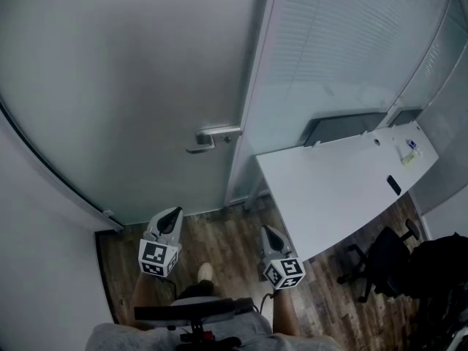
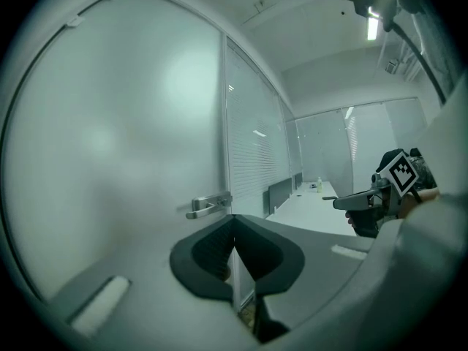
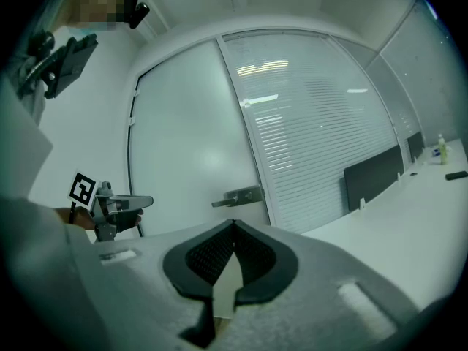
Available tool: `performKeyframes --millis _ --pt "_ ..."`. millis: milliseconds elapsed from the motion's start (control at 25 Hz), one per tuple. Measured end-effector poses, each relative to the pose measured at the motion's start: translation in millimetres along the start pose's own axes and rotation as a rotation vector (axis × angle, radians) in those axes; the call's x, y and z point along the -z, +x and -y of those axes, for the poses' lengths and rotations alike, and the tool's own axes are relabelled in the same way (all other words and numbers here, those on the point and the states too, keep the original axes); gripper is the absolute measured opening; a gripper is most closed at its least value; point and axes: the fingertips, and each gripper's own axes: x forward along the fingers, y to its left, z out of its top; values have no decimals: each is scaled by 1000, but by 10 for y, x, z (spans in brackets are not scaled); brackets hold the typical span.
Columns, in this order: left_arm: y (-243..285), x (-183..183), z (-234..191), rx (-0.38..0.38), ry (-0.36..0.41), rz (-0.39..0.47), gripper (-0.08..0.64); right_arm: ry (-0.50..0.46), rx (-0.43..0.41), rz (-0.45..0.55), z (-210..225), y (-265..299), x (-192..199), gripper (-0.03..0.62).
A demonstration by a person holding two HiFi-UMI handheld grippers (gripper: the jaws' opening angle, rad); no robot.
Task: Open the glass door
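Frosted glass forms the door (image 1: 131, 86), which is seen shut, its right edge set against a pale frame (image 1: 252, 86); a metal lever handle (image 1: 212, 136) is fixed close to that edge, its lever pointing left across the pane. A strip of wood-patterned floor (image 1: 219, 229) is left open in front of the door, bounded on the left by a white wall (image 1: 36, 269) and on the right by the near corner of a white desk (image 1: 329, 189), which reaches close to the right gripper (image 1: 269, 232). The left gripper (image 1: 172, 214) is held below and slightly left of the handle, the right gripper below and to its right; both are pointed towards the door and are kept well apart from it, with nothing touched. In each gripper view the fingers are seen pressed together at the tips, with nothing pinched between them, and the handle is seen beyond and just above the tips. To the right of the frame a glazed wall with blinds (image 1: 344, 42) runs behind the desk. On the far end of the desk a small bottle (image 1: 411, 146) and a flat dark object (image 1: 394, 186) are set, and a black office chair (image 1: 380, 258) is parked at the desk's near side.
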Motion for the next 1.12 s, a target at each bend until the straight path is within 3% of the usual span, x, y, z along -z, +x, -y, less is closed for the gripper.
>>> performKeyframes --millis 480,640,1120 --pt "841 -48 -320 95 161 -13 7 23 80 -7 97 276 41 2" --pt "1120 -115 -446 123 262 -9 35 41 127 -10 177 270 119 2" --pt "1753 -69 -581 298 457 -75 184 83 254 8 406 146 206 2"
